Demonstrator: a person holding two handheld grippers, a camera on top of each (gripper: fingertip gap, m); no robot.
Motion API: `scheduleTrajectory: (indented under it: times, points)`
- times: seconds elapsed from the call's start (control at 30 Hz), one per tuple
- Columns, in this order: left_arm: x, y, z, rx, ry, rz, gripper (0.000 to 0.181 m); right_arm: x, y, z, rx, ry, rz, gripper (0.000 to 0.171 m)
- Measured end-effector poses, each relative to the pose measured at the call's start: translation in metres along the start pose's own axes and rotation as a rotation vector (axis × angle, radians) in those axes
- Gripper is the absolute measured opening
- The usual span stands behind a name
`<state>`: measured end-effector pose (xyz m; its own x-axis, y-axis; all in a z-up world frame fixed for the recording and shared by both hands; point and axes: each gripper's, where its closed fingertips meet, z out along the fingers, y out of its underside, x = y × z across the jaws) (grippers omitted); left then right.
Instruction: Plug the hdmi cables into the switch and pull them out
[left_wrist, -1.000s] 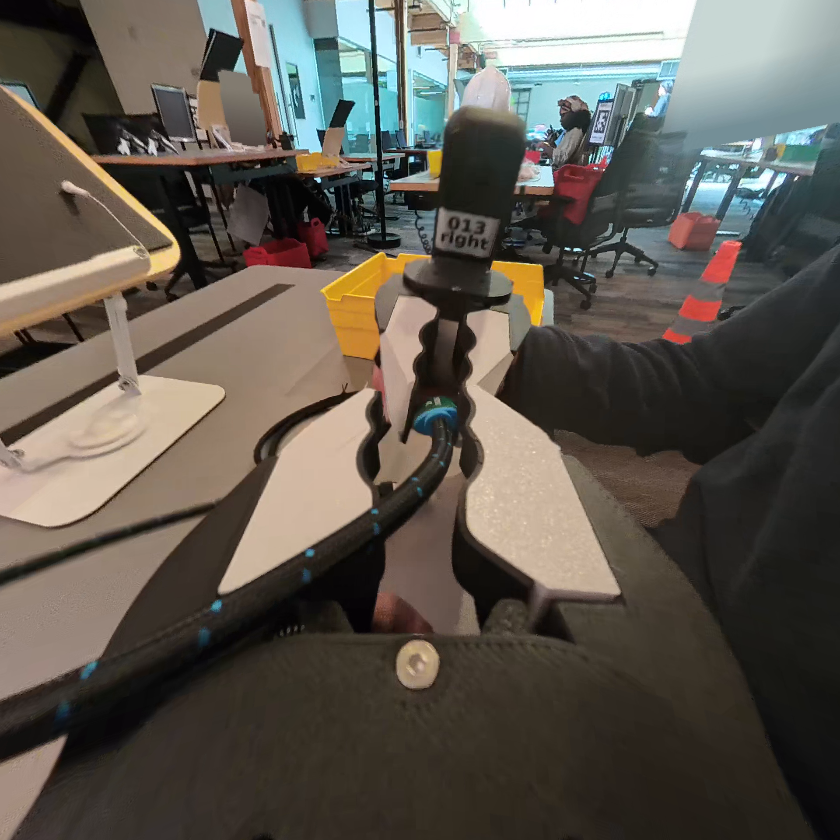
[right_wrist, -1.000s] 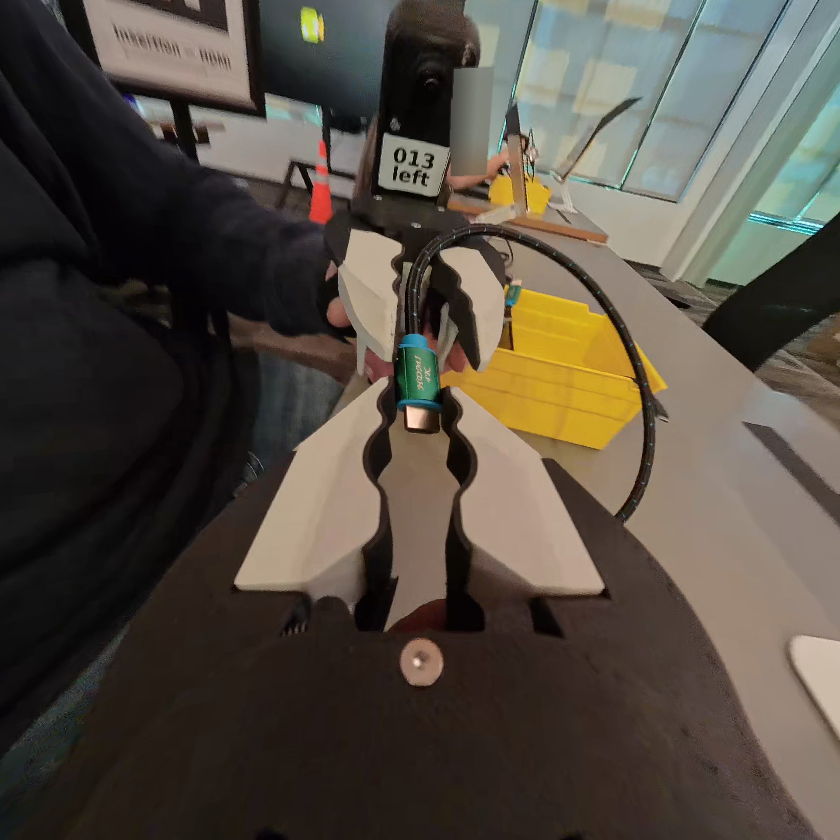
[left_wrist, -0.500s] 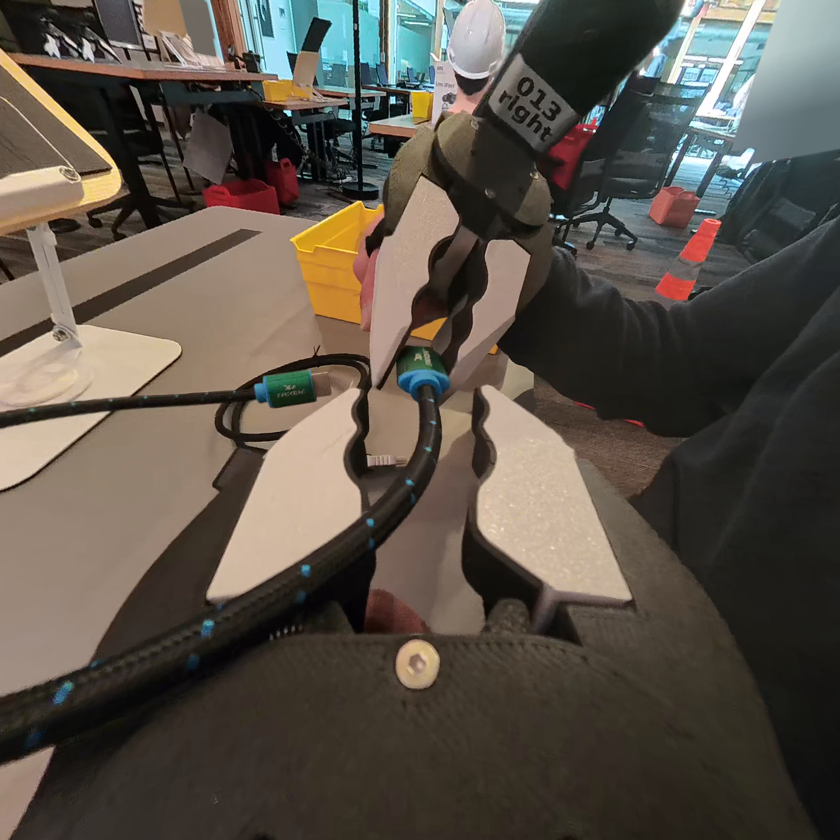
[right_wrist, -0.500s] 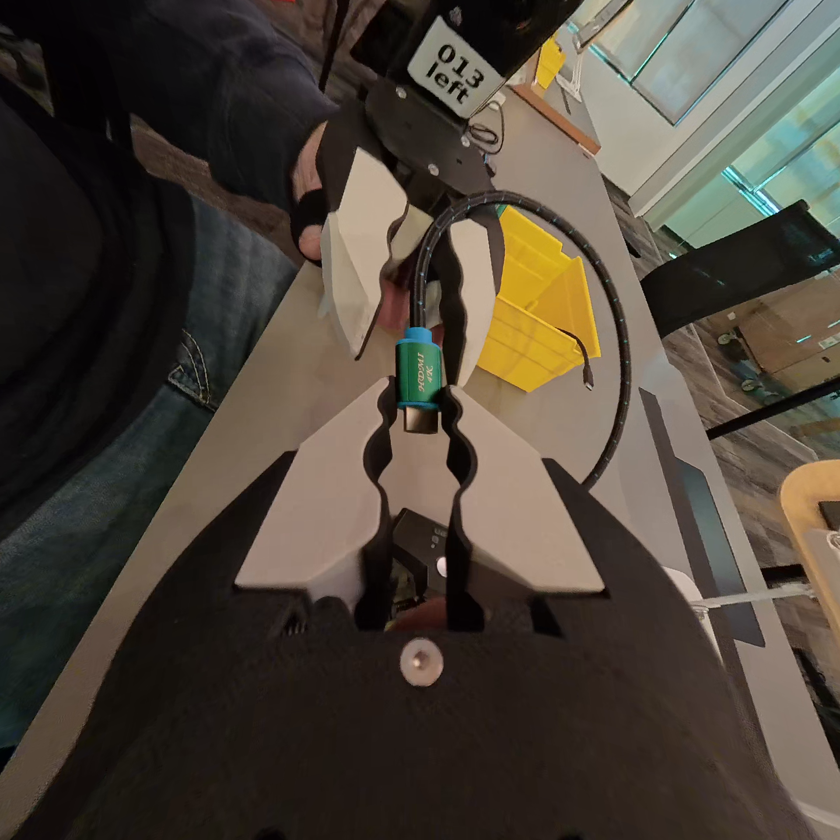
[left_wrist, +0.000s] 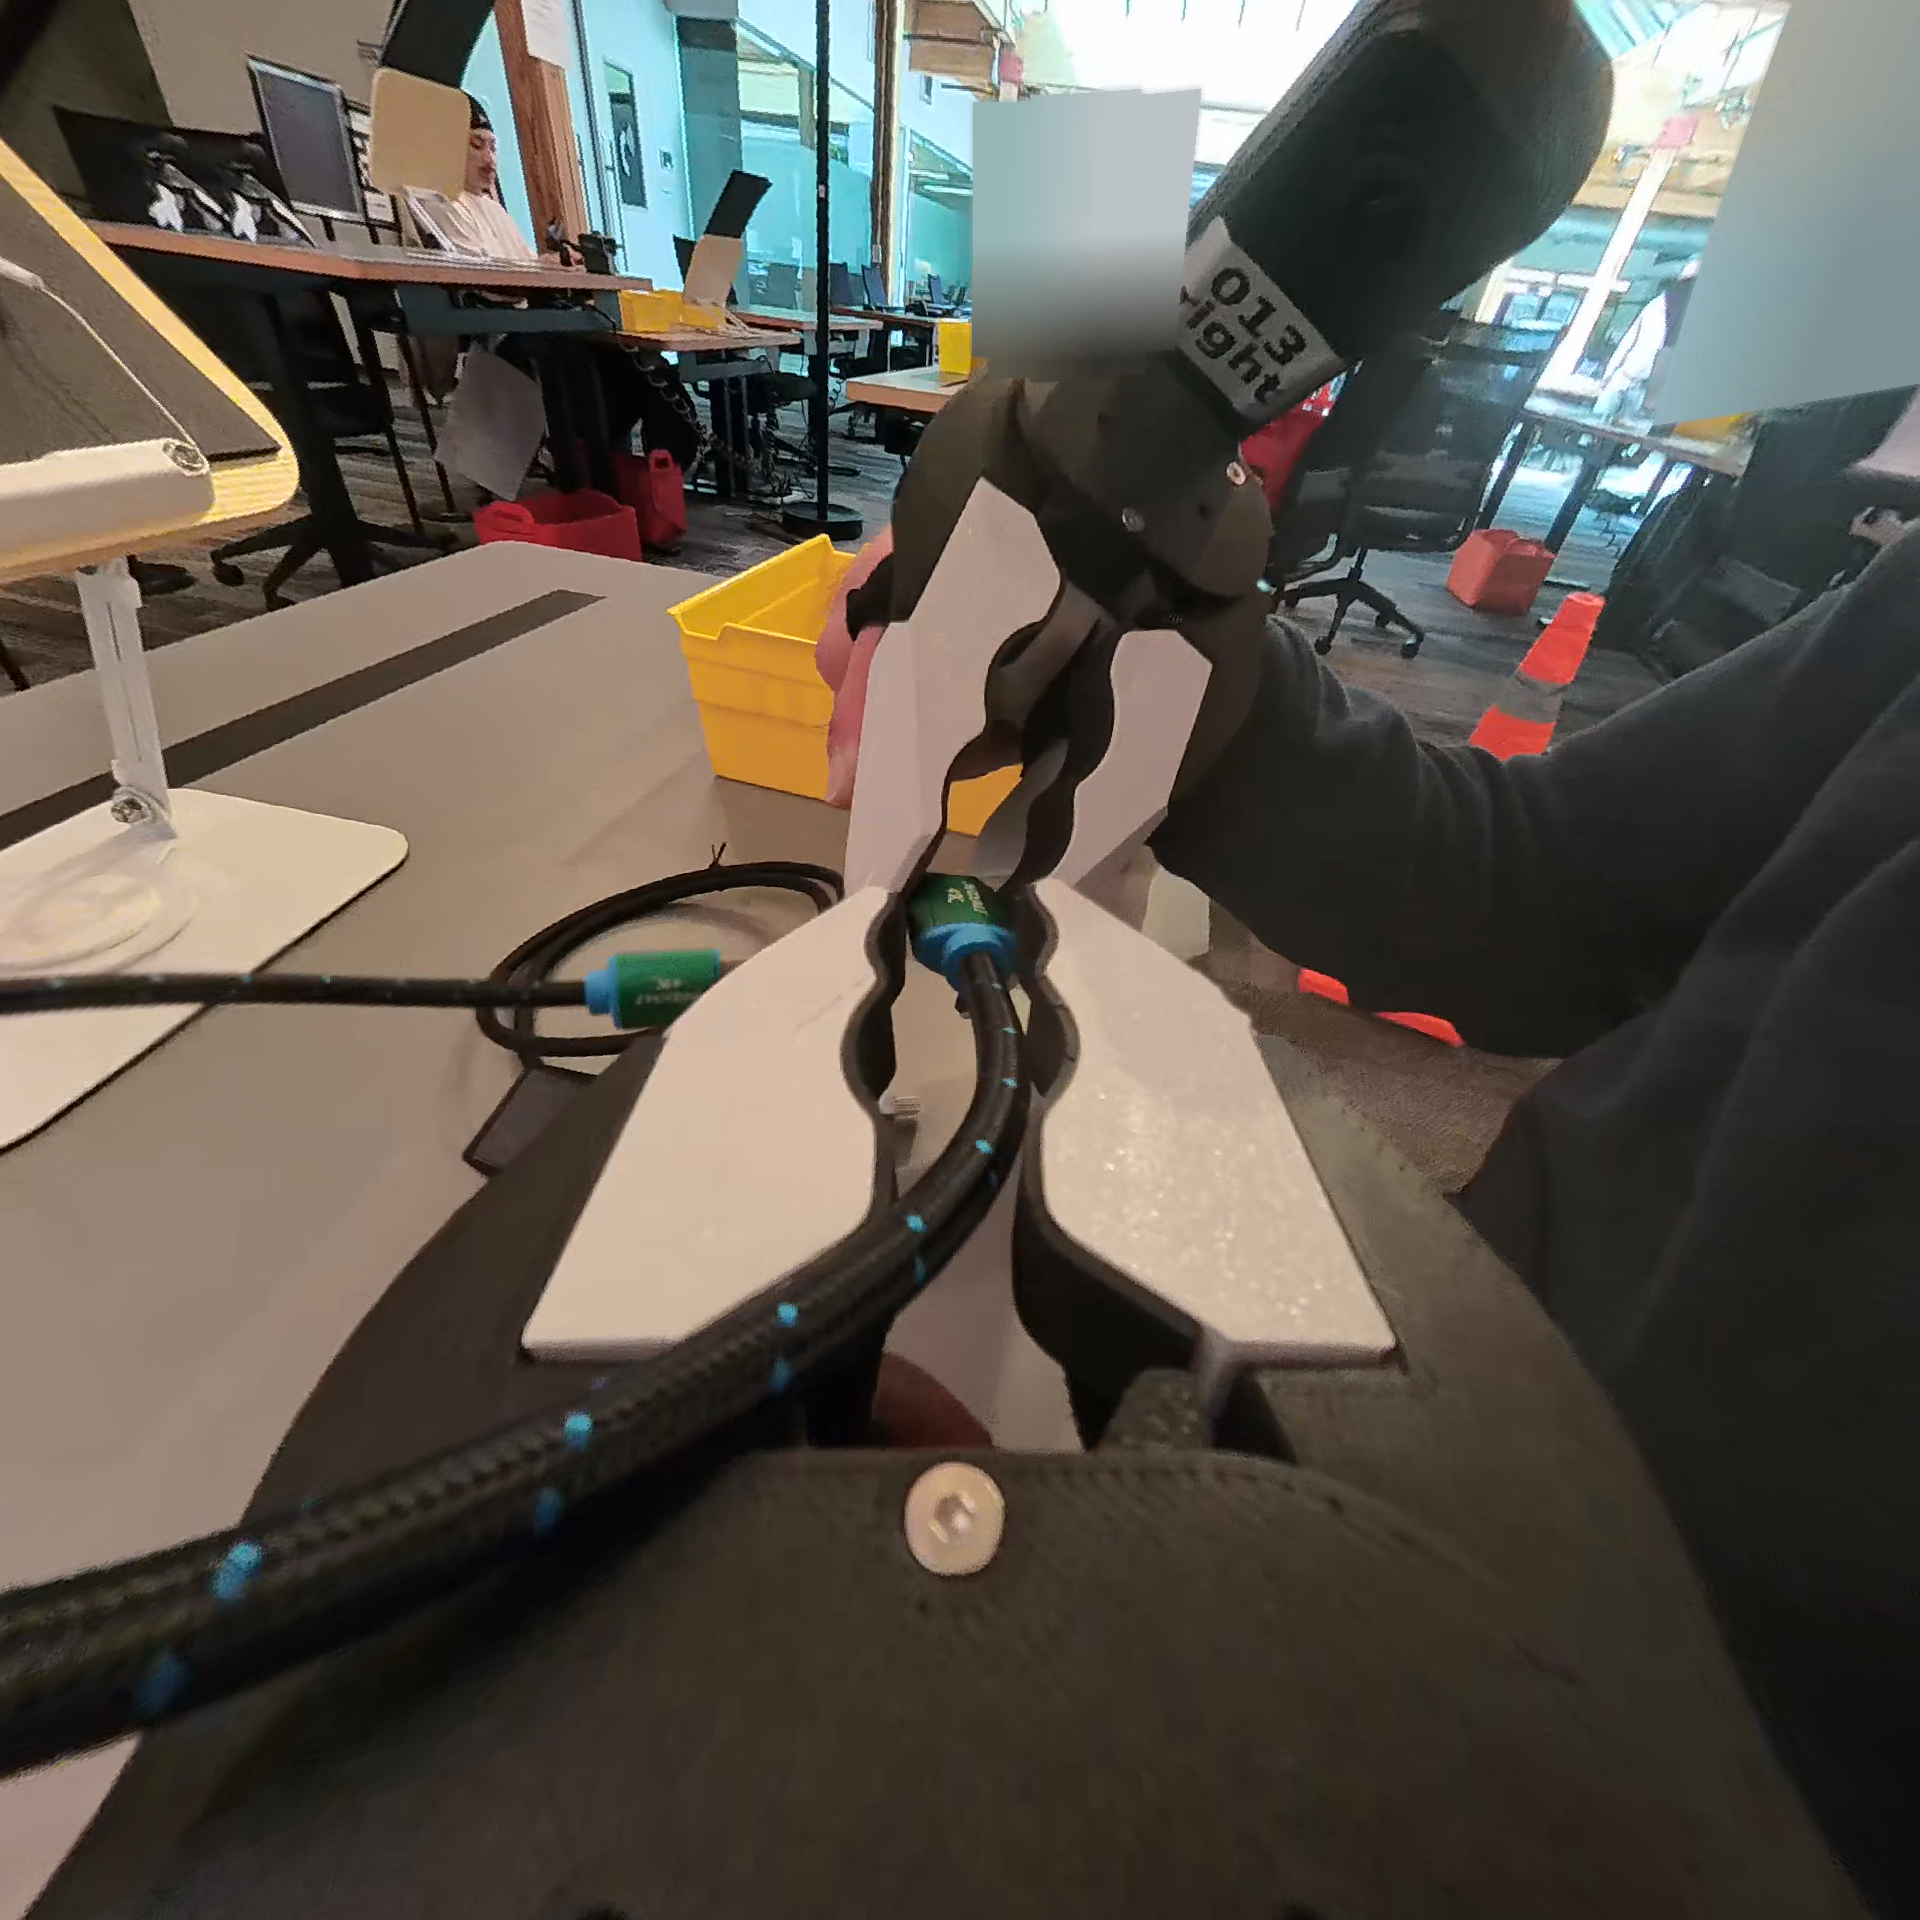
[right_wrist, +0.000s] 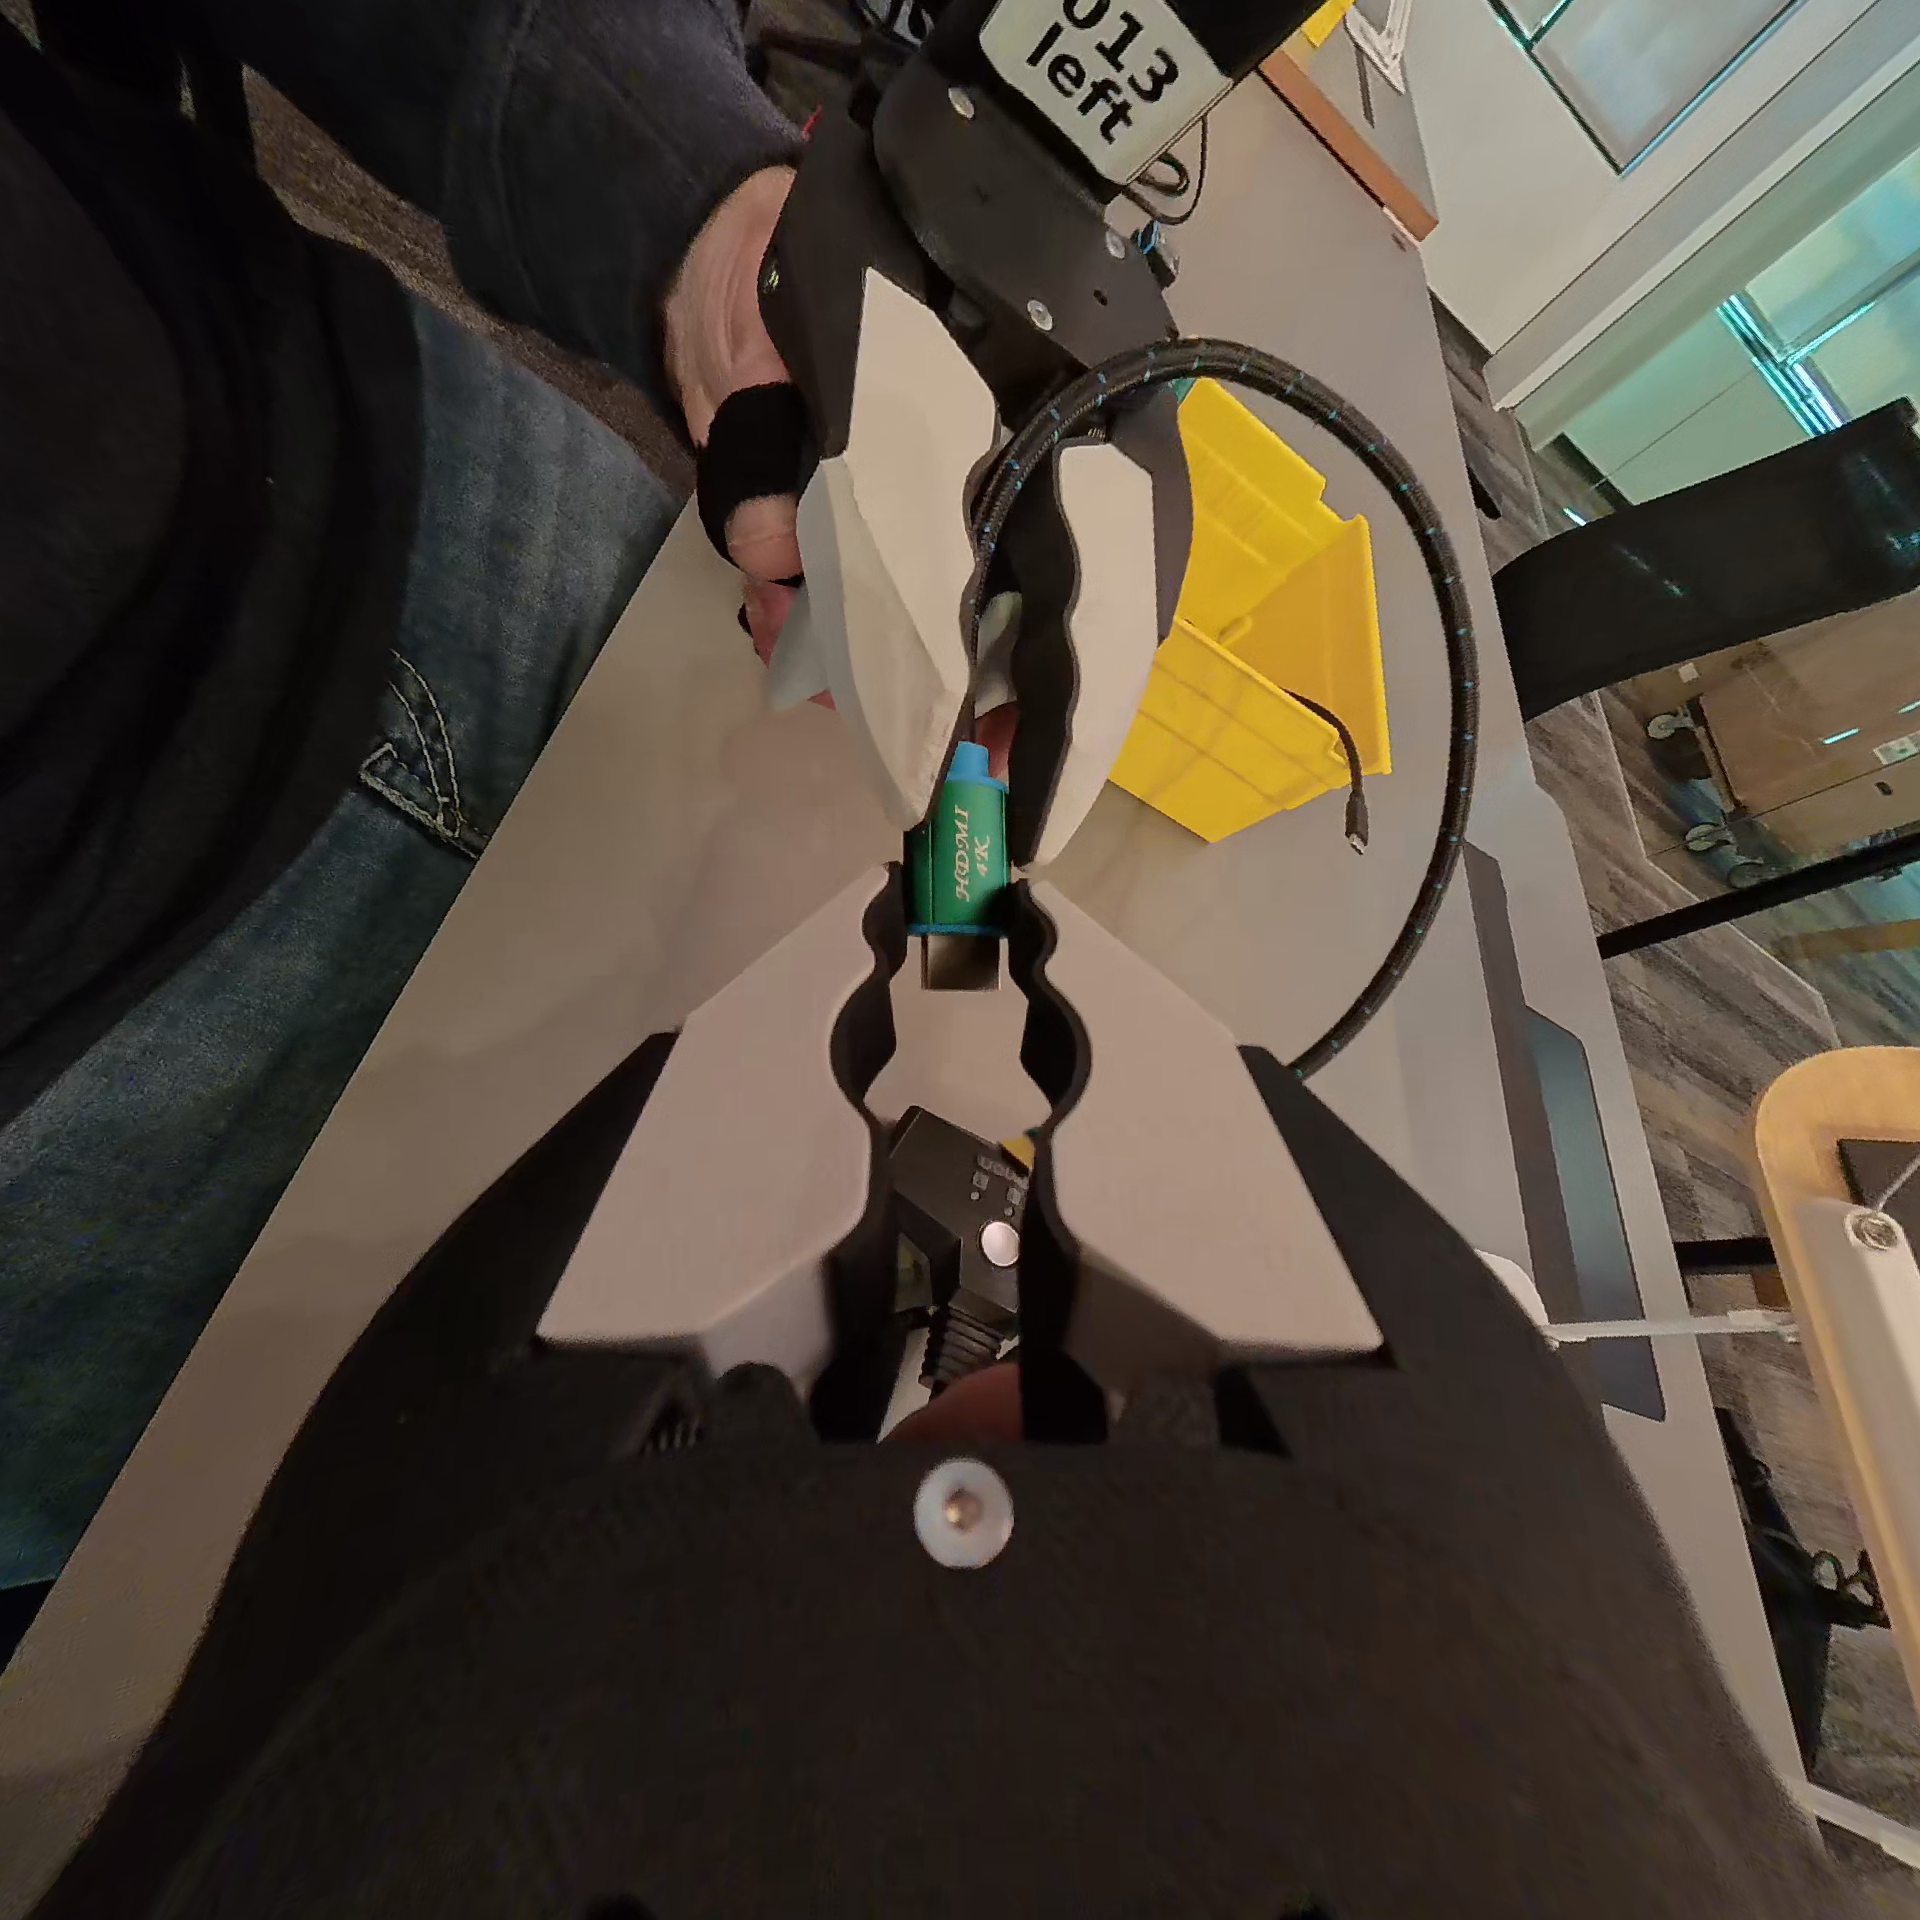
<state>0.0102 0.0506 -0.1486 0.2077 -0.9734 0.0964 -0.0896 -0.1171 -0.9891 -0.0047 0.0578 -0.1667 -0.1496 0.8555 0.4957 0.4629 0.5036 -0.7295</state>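
Observation:
A green HDMI plug (right_wrist: 956, 854) with a blue collar, on a black braided cable (left_wrist: 727, 1351), hangs above the grey table (left_wrist: 364, 1195). My right gripper (right_wrist: 956, 896) is shut on the plug's front end, its metal tip pointing back between my fingers. My left gripper (left_wrist: 961, 940) faces it tip to tip, shut on the plug's (left_wrist: 951, 902) collar end. The cable runs back between its fingers. The black switch (right_wrist: 971, 1195), with a silver button, lies on the table under my right gripper. A second green plug (left_wrist: 655, 987) lies on the table.
A yellow bin (left_wrist: 758, 665) stands at the table's far edge. A white stand base (left_wrist: 208, 894) sits at the left. A thin black cable coil (left_wrist: 644, 909) lies by the second plug. A person's dark sleeve (left_wrist: 1558, 831) fills the right side. An orange cone (left_wrist: 1538, 675) stands on the floor. Less than 4 cm separates the two grippers' tips. Left tips and right tips are each some 15 cm from the black switch (right_wrist: 971, 1195).
My left jaws have narrowed from wide open onto the plug's collar end. Both grippers have tilted down toward the table, so the switch and second plug have come into view.

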Motion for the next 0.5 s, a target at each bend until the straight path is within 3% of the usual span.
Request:
scheduleTrajectory:
  times: [0.03, 0.5]
  points:
    - [0.0002, 0.0006, -0.0002, -0.008, -0.001, 0.016, 0.02, -0.0002, 0.0003, 0.0005, -0.002, 0.0, -0.001, 0.017]
    - [0.0013, 0.0061, -0.0022, -0.068, -0.006, 0.069, 0.024, -0.0021, 0.0001, 0.002, -0.005, 0.018, -0.009, 0.016]
